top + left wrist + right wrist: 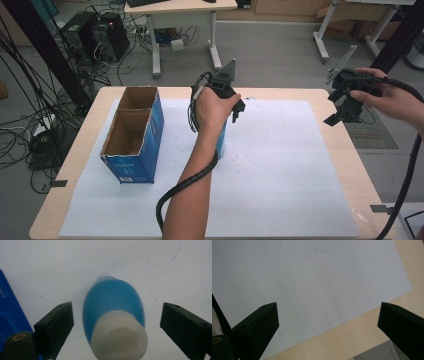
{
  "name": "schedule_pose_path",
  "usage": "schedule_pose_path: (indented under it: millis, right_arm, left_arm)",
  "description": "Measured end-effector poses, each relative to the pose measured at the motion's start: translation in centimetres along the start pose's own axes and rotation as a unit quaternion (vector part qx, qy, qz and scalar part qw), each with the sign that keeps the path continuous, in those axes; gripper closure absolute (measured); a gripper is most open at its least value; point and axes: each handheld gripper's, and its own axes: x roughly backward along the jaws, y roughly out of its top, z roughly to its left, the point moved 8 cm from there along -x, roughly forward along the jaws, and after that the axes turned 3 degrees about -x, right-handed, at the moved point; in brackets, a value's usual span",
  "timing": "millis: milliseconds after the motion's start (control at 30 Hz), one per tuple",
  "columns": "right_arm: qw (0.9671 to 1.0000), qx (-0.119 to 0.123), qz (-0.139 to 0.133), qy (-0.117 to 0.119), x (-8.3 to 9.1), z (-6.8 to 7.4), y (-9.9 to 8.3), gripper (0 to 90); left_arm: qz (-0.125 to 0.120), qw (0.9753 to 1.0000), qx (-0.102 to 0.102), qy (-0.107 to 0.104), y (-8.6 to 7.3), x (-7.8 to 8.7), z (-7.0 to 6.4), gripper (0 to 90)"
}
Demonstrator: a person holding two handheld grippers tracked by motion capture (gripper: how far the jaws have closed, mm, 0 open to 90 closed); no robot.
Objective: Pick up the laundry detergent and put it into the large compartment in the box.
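While upright on white paper point(50, 265), blue bottle point(113, 305), white cap point(120, 340) topmost, left tongs point(117, 320) spread around it, right tongs point(328, 322) spread.

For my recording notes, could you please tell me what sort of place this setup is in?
Probably a lab or office workroom. The work table is covered with a marked white paper sheet, computer towers sit amid tangled cables on the floor, and a white desk stands behind.

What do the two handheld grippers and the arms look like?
Both are black. The left gripper carries a grey three-cornered plate on top and trails a thick black corrugated cable along a bare, sleeveless forearm. The right gripper trails the same kind of cable. Each has two blocky matte-black jaws with small holes near the tips.
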Motion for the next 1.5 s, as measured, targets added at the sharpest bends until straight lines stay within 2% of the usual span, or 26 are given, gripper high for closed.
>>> schedule_pose_path:
  millis: [67,233,367,533,667,1000,1067,1167,1200,1300,1367,1400,1433,1467,1500]
  right_arm:
    - [1.0,0.0,0.0,0.0,0.0,0.0,0.0,3.4]
    - [1.0,0.001,0.0,0.0,-0.1,-0.1,0.0,3.4]
    - [1.0,0.0,0.001,0.002,-0.1,-0.1,0.0,3.4]
    - [1.0,-0.001,0.001,0.001,-0.2,-0.1,0.0,3.4]
    - [1.0,0.0,0.0,0.001,-0.2,-0.1,0.0,3.4]
    - [1.0,-0.002,-0.003,-0.001,0.0,0.0,-0.3,3.4]
    - [1.0,-0.002,-0.004,-0.001,0.1,0.1,-0.4,3.4]
    - [1.0,-0.003,-0.005,-0.002,0.3,0.3,-0.6,3.4]
    - [1.0,-0.001,-0.006,-0.003,0.4,0.4,-0.6,3.4]
    - [1.0,0.0,-0.008,-0.004,0.6,0.6,-0.6,3.4]
    - [0.9999,-0.001,-0.009,-0.005,0.7,0.7,-0.7,3.4]
    - [0.9999,-0.001,-0.009,-0.005,0.7,0.7,-0.7,3.4]
    - [0.9999,-0.001,-0.009,-0.006,0.9,0.8,-0.7,3.4]
    - [0.9999,-0.001,-0.009,-0.006,0.9,0.9,-0.7,3.4]
    - [0.9999,-0.002,-0.009,-0.006,0.9,0.9,-0.7,3.4]
  left_arm:
    - [0.001,1.0,0.001,0.0,0.0,-0.1,0.0,15.0]
    - [0.001,0.9999,0.0,0.011,-0.1,-0.4,-0.1,25.1]
    - [-0.003,0.9999,-0.001,0.016,-0.2,-0.5,-0.3,36.1]
    - [-0.003,0.9998,-0.004,0.021,-0.2,-0.6,-0.4,36.8]
    - [-0.007,0.9998,-0.01,0.017,-0.4,-0.5,-0.3,37.0]
    - [-0.016,0.9998,-0.006,0.006,-0.9,-0.3,0.0,37.6]
    - [-0.021,0.9997,-0.008,0.006,-1.1,0.2,-0.1,37.6]
    - [-0.032,0.9994,-0.011,0.01,-1.6,2.2,-0.5,37.6]
    - [-0.032,0.9994,-0.011,0.01,-1.6,2.2,-0.5,37.6]
    - [-0.038,0.9991,-0.015,0.012,-2.0,4.2,-0.6,37.6]
    - [-0.047,0.9987,-0.014,0.012,-2.6,6.7,-0.6,37.6]
    - [-0.047,0.9987,-0.014,0.012,-2.6,6.7,-0.6,37.6]
    - [-0.048,0.9986,-0.016,0.013,-2.8,7.3,-0.5,37.6]
    - [-0.056,0.9982,-0.014,0.014,-3.4,8.8,-0.4,37.6]
    - [-0.056,0.9982,-0.014,0.014,-3.4,8.8,-0.4,37.6]
